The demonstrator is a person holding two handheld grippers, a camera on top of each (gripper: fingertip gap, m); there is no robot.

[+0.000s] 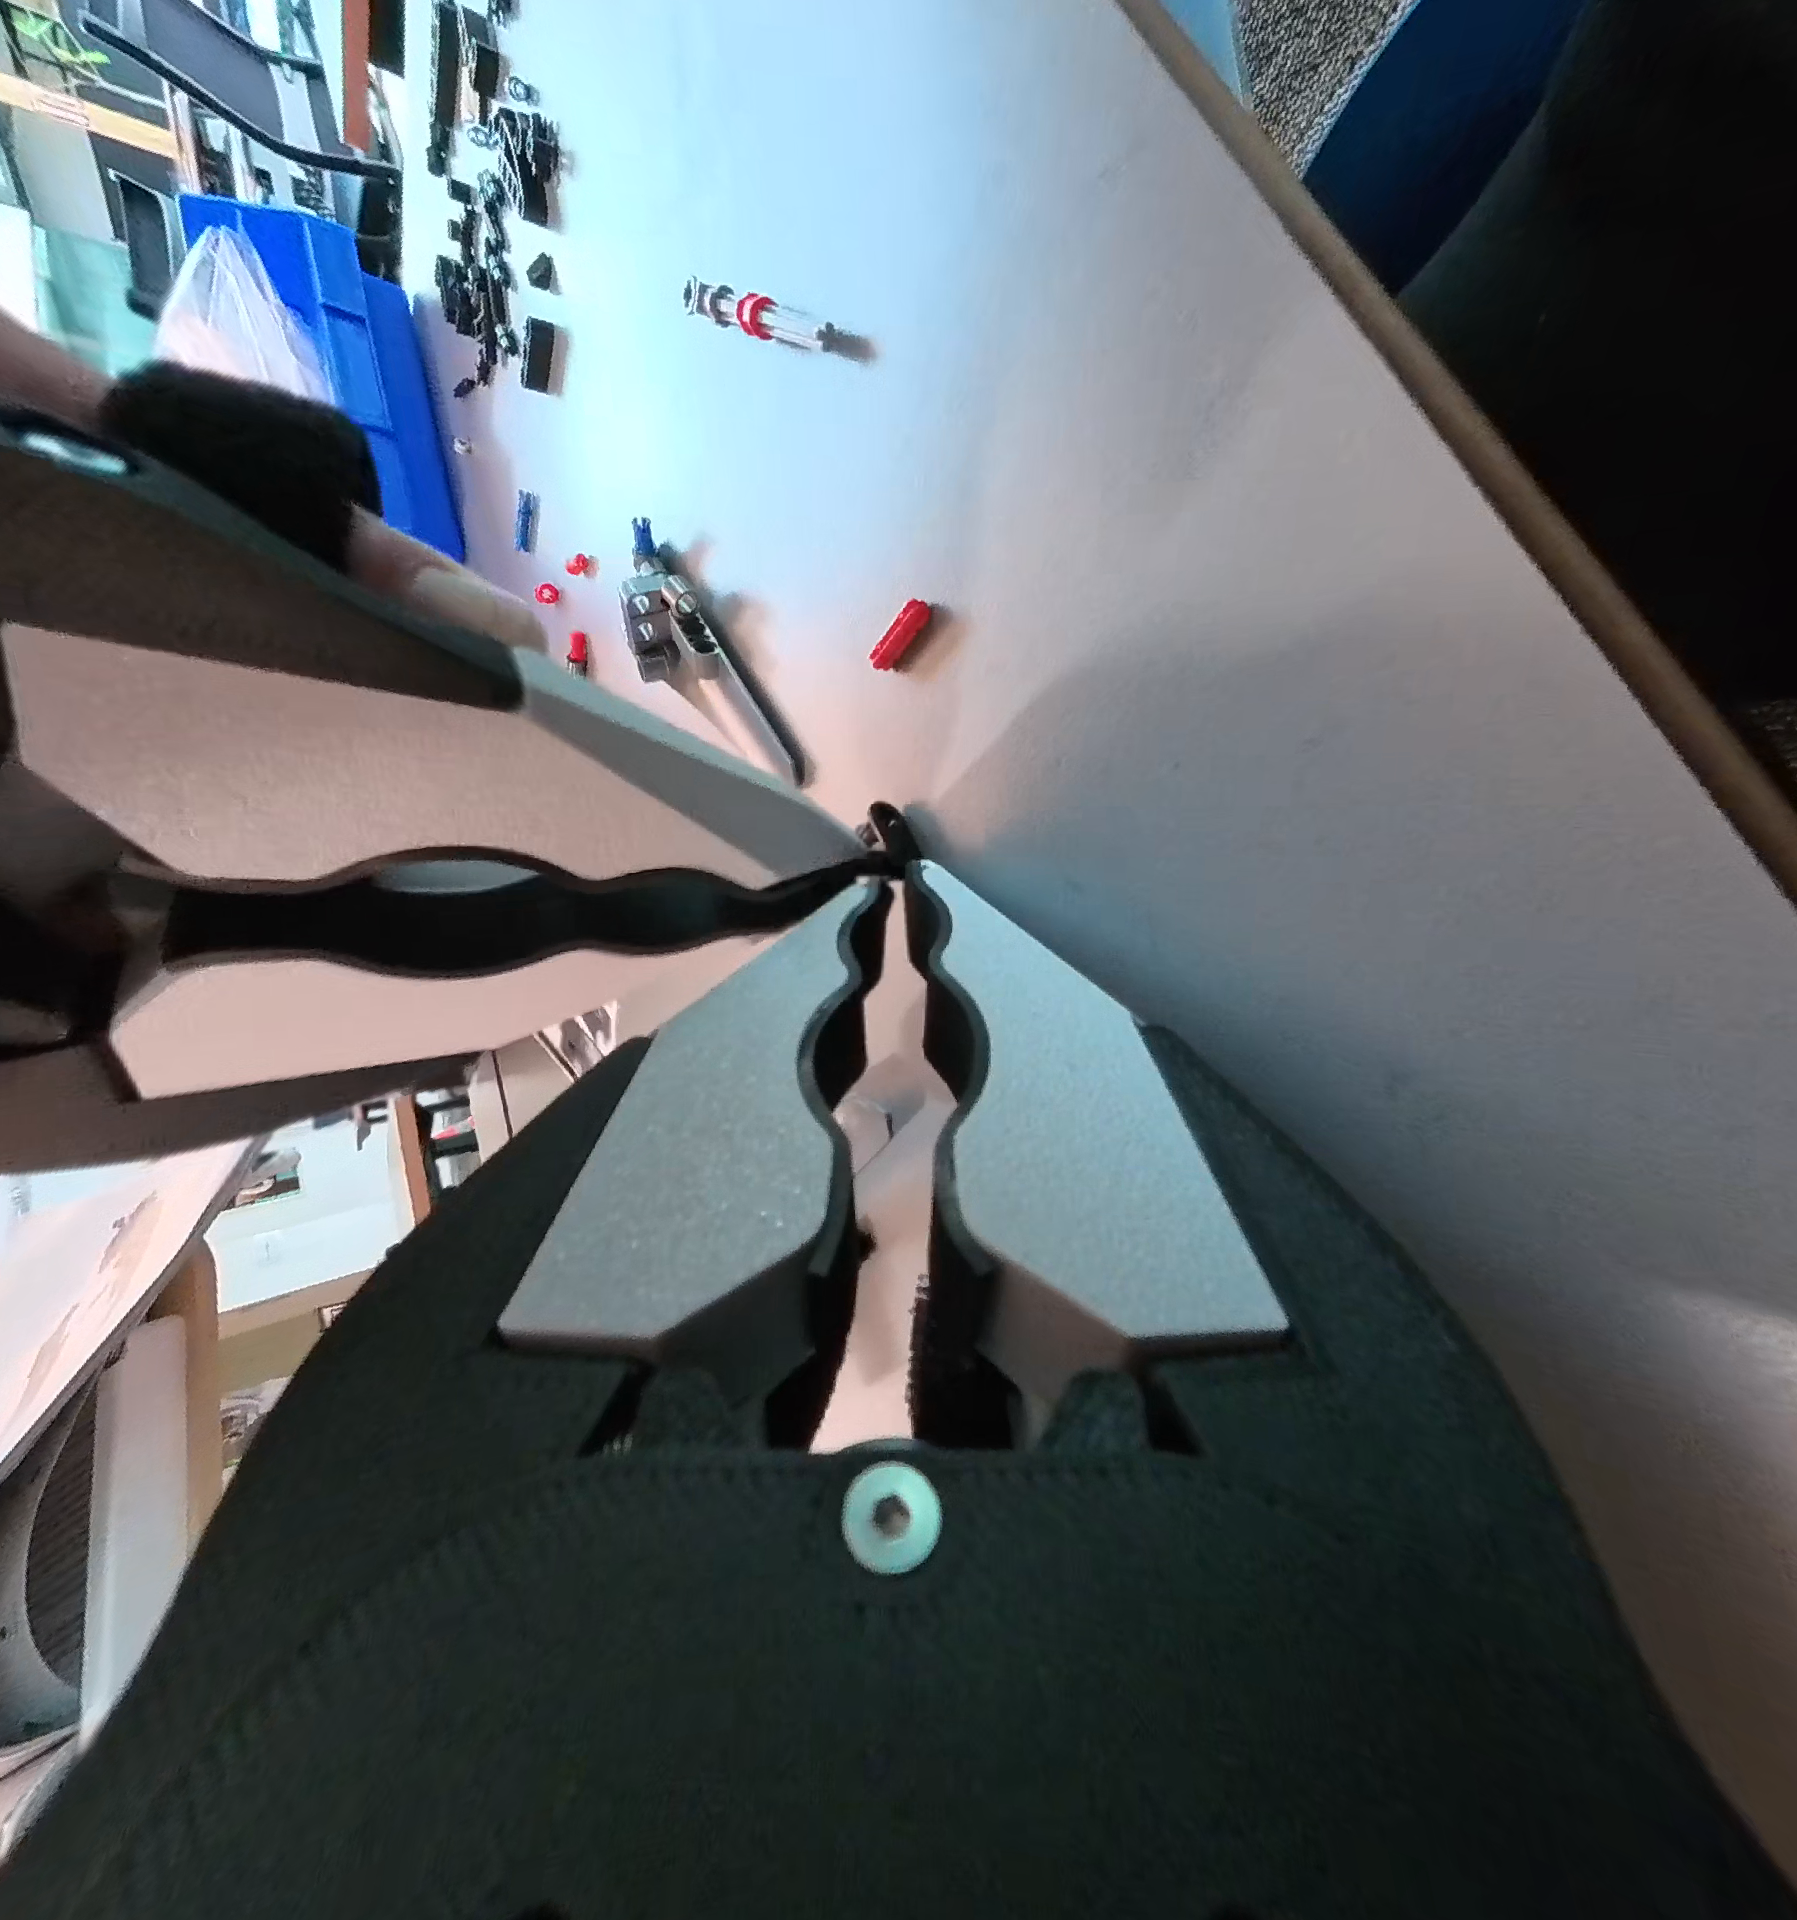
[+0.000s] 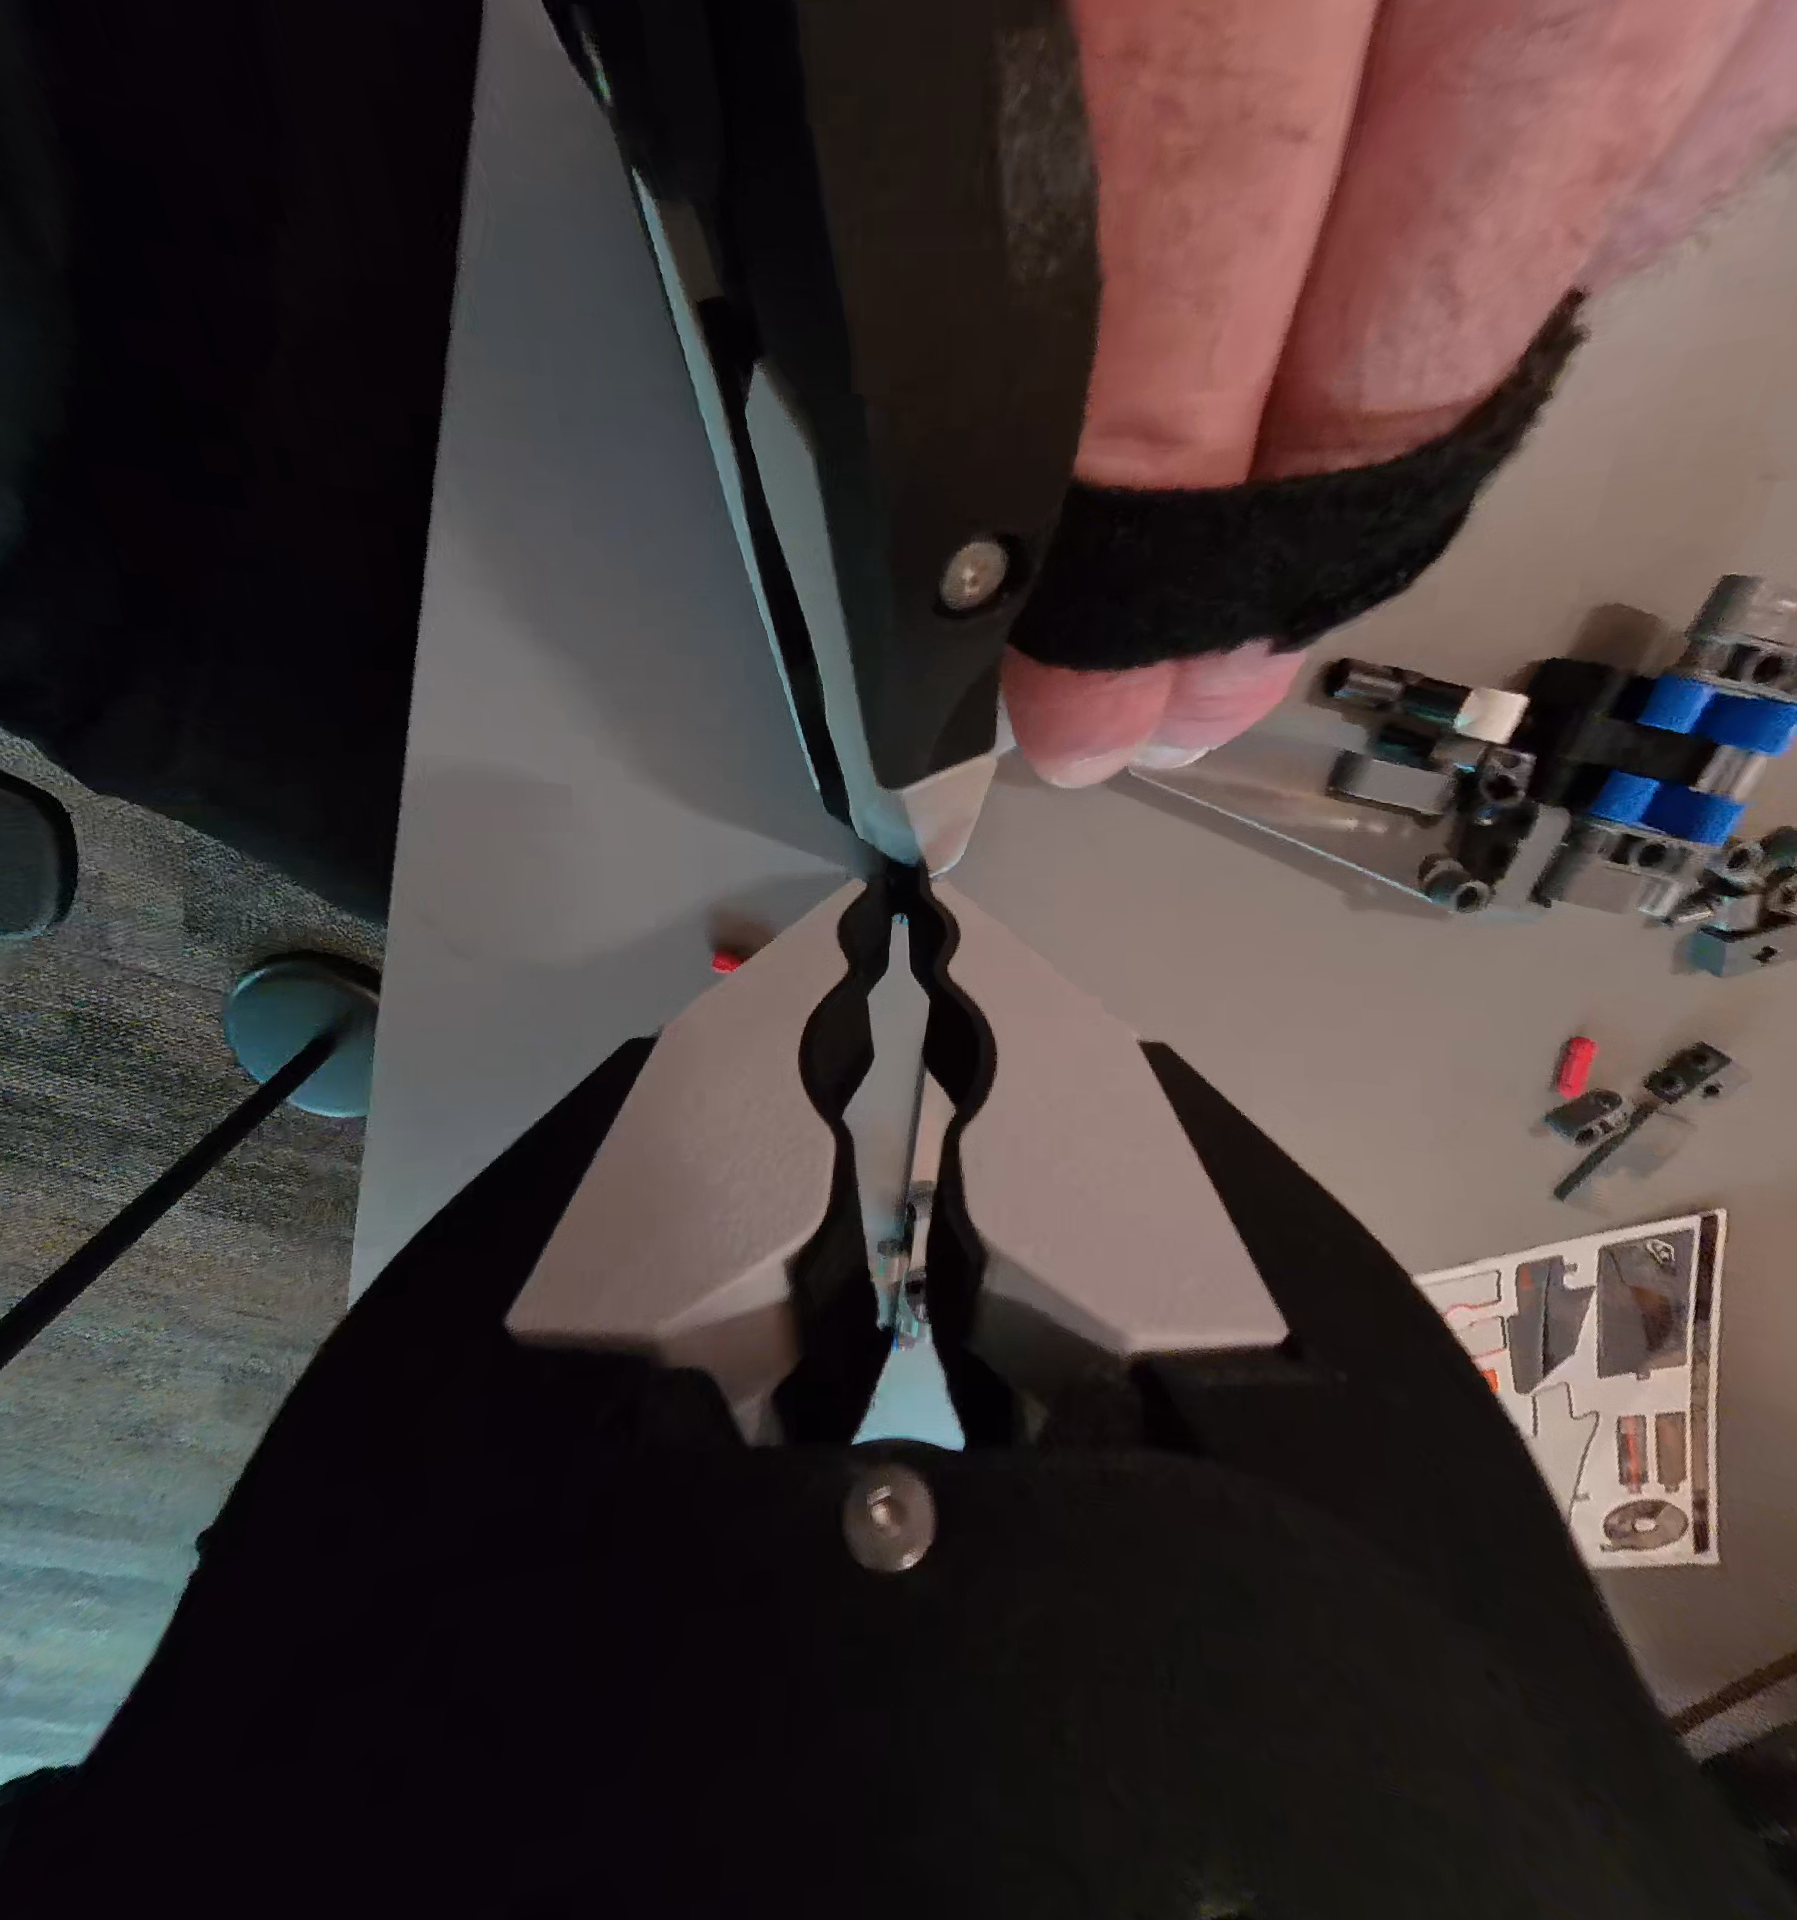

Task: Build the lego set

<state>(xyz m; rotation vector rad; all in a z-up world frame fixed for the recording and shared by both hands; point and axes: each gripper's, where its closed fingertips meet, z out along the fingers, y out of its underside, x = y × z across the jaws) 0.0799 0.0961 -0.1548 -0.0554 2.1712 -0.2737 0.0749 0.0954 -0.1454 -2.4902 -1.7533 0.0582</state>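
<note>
My left gripper [image 1: 894, 878] and my right gripper [image 2: 899, 909] meet tip to tip just above the white table [image 1: 1237, 727]. Each is shut on a small black lego piece [image 1: 886, 828] pinched where the tips meet; it also shows in the right wrist view [image 2: 899, 883]. I cannot tell whether it is one piece or two joined. The right gripper enters the left wrist view from the left [image 1: 858, 862]. The left gripper, held by a hand, comes down from the top of the right wrist view [image 2: 899, 857].
A grey lego assembly with a long axle [image 1: 665, 623], a red brick [image 1: 899, 634], small red pieces [image 1: 551, 592], a grey-and-red axle [image 1: 759, 312], black parts [image 1: 499, 208] and blue bins [image 1: 385, 416] lie beyond. A grey-blue-black build [image 2: 1652, 769], dark parts [image 2: 1642, 1112] and a printed sheet [image 2: 1600, 1392] lie right. My left and right fingertips are right by each other.
</note>
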